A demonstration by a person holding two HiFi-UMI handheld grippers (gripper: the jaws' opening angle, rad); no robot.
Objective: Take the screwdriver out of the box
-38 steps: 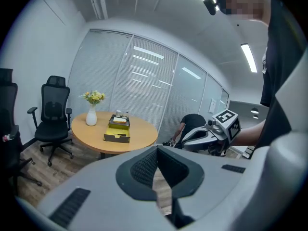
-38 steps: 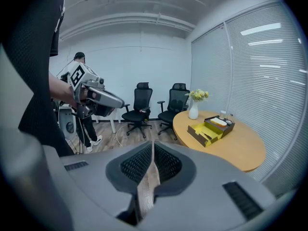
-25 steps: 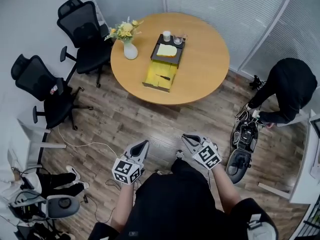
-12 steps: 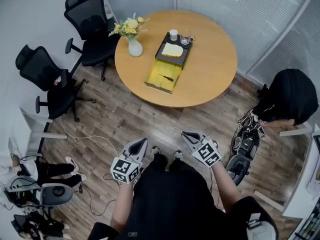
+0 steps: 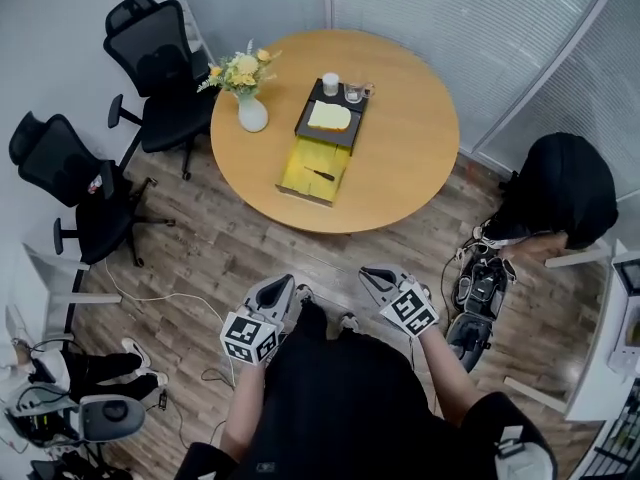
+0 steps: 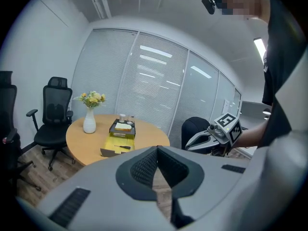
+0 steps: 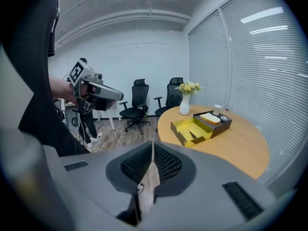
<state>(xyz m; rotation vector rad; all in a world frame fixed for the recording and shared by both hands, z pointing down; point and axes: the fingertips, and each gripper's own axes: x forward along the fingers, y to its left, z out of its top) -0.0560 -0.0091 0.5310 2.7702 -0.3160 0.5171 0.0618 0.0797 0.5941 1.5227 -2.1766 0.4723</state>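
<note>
An open yellow box (image 5: 314, 169) lies on the round wooden table (image 5: 400, 138), with a dark-handled screwdriver (image 5: 320, 174) inside it. The box (image 6: 116, 145) and screwdriver (image 6: 123, 147) also show far ahead in the left gripper view. In the right gripper view the box (image 7: 191, 129) and screwdriver (image 7: 192, 134) lie to the right. My left gripper (image 5: 288, 284) and right gripper (image 5: 368, 272) are held over the wooden floor, well short of the table. Both are shut and hold nothing. Their jaws meet at the tips, left (image 6: 157, 148) and right (image 7: 152, 142).
Behind the box sits a dark tray (image 5: 329, 120) holding a pale yellow block, with two cups (image 5: 331, 83) beyond it. A white vase of flowers (image 5: 248, 108) stands at the table's left. Two black office chairs (image 5: 160, 63) stand left. A person in black (image 5: 562, 190) crouches right beside equipment (image 5: 478, 303).
Both grippers have moved a little forward toward the table, still shut. The head view has swung, and the person at the right has bent lower.
</note>
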